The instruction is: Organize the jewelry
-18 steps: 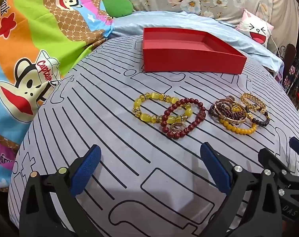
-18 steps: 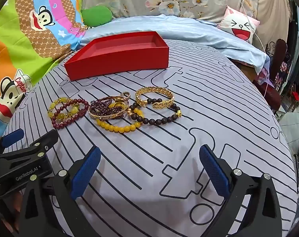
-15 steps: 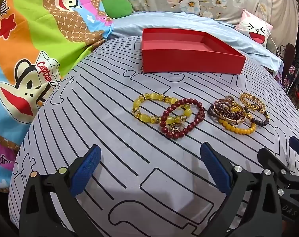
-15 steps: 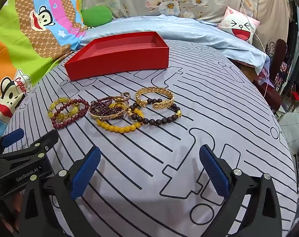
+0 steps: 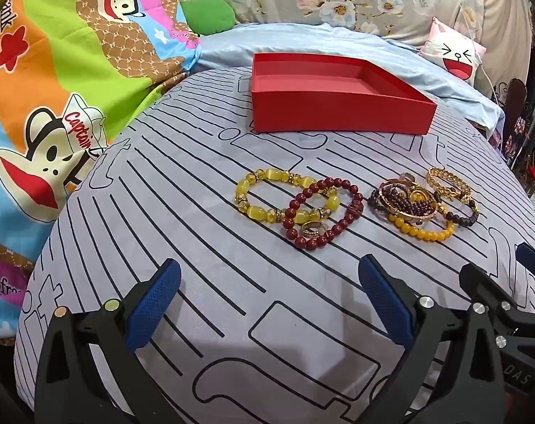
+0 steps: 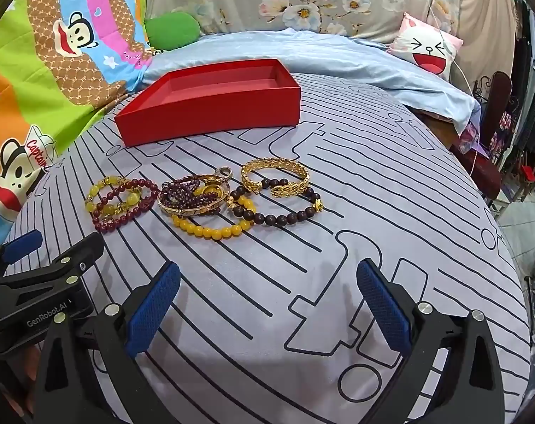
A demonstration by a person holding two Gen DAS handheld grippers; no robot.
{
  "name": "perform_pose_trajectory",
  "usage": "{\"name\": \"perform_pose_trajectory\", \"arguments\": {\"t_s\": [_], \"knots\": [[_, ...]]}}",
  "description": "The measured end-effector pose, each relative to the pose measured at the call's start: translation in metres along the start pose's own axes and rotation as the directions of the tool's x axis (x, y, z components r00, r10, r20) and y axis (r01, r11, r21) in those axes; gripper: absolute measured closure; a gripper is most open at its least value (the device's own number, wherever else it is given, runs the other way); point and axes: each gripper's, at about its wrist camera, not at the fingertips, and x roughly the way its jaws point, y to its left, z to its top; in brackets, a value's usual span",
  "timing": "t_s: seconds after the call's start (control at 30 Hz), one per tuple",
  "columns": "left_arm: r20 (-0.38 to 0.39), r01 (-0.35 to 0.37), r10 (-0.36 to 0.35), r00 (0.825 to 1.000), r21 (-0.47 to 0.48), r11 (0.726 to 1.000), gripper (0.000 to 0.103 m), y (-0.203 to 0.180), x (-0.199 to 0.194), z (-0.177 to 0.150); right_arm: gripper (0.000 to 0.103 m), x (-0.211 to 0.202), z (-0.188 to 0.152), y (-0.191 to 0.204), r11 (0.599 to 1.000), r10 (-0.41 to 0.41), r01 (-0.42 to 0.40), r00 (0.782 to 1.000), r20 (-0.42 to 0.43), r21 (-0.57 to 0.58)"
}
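Both claws spread wide, holding nothing: left claw (image 5: 267, 304), right claw (image 6: 267, 304). Bracelets (image 6: 204, 198) bunched on bed just ahead of tips, probably dumped for sorting. Red box (image 6: 211, 106) beyond them, open and bare, likely drop spot.

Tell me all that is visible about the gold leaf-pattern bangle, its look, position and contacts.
The gold bangle is an open cuff of shiny, metal-looking links shaped like leaves, with a gap between its two ends on the near side. It lies flat on the striped grey bedsheet, in front of the red box and apart from it. It is the rightmost piece of the pile, and the dark bead bracelet overlaps it. Neither gripper touches it.
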Motion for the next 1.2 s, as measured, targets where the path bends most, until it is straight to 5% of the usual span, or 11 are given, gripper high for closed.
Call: {"name": "perform_pose_trajectory", "arguments": {"t_s": [1.2], "knots": [[0.038, -0.018, 0.017, 0.999, 0.006, 1.0, 0.007, -0.0029, -0.0066, -0.0031, 0.006, -0.0037, 0.0008, -0.003, 1.0, -0.007, 0.007, 1.0, 0.027, 0.004]]}}
